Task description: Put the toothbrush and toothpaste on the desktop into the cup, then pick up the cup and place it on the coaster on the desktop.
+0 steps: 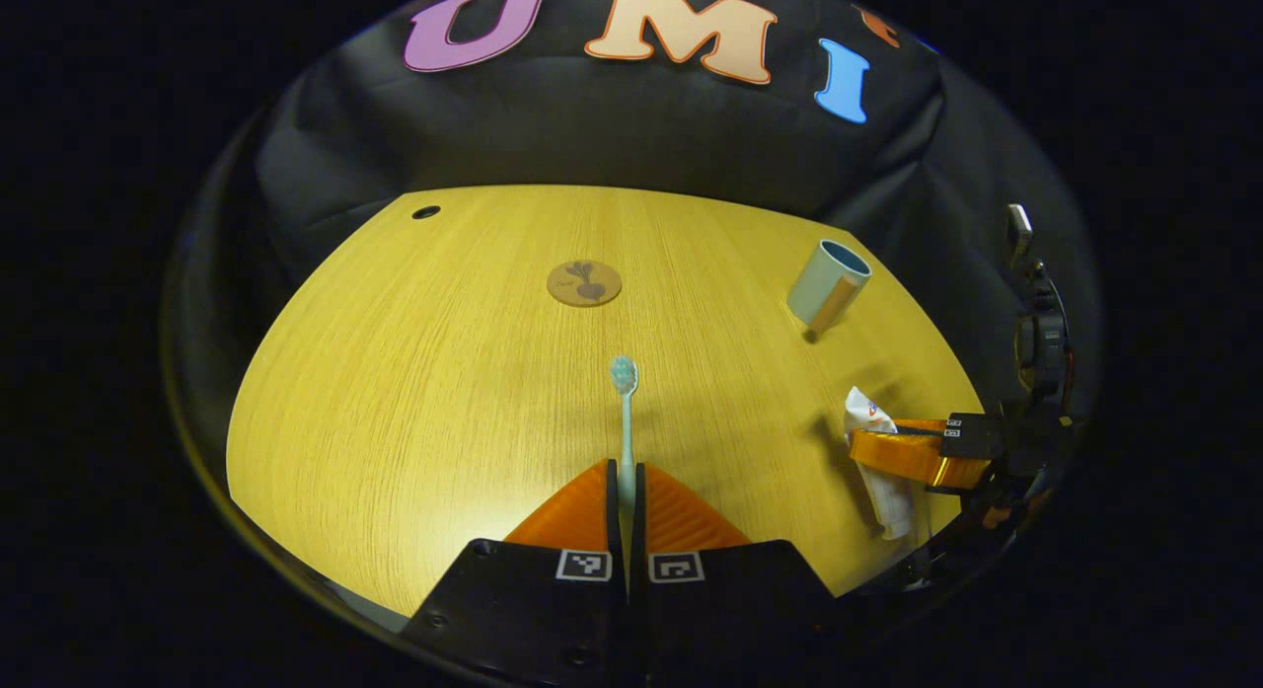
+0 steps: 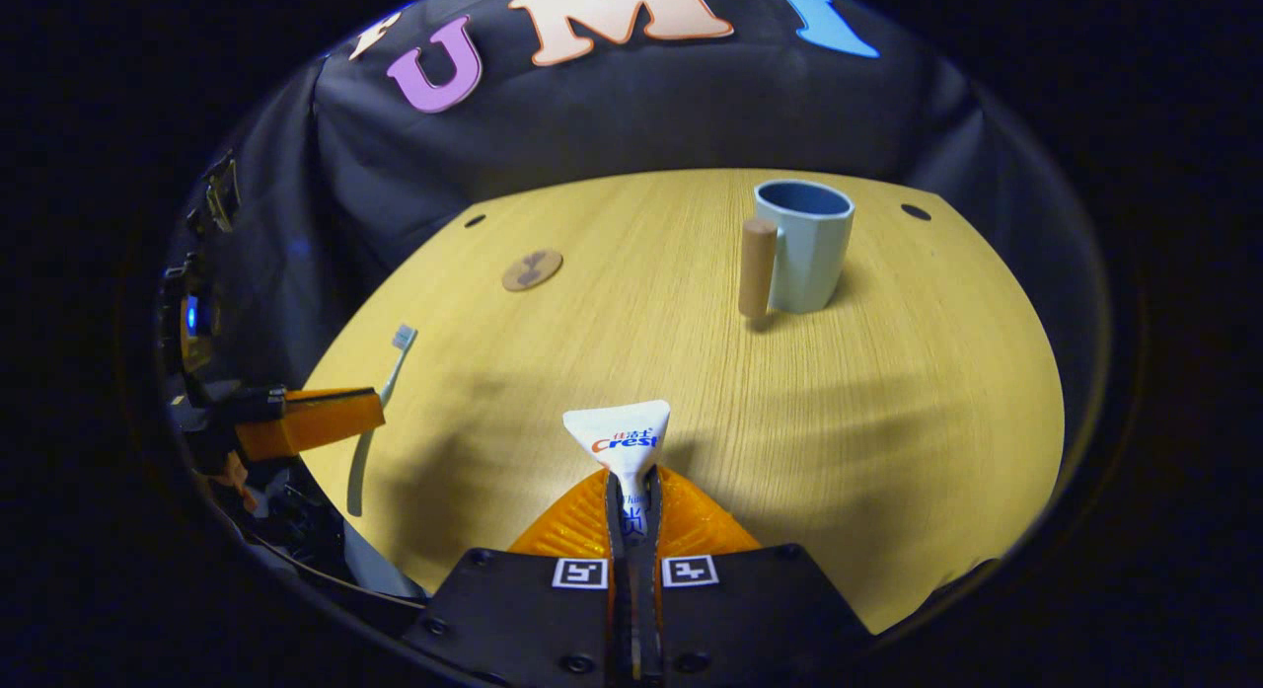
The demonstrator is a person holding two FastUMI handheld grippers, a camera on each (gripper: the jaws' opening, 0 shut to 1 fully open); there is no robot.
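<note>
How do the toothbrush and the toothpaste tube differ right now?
The toothbrush is thin and stick-like with a bristled head; the toothpaste tube is white and flat, widening toward its crimped end. The toothbrush sits in the left claw, the toothpaste tube in the right claw. Both are clamped between fingers, and neither is in the cup yet.

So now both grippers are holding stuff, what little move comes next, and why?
Probably carry the white toothpaste tube toward the pale blue cup with a wooden handle. The right gripper is shut on the tube, the left gripper is shut on the pale green toothbrush, and the cup stands upright and looks empty, away from the round brown coaster.
</note>
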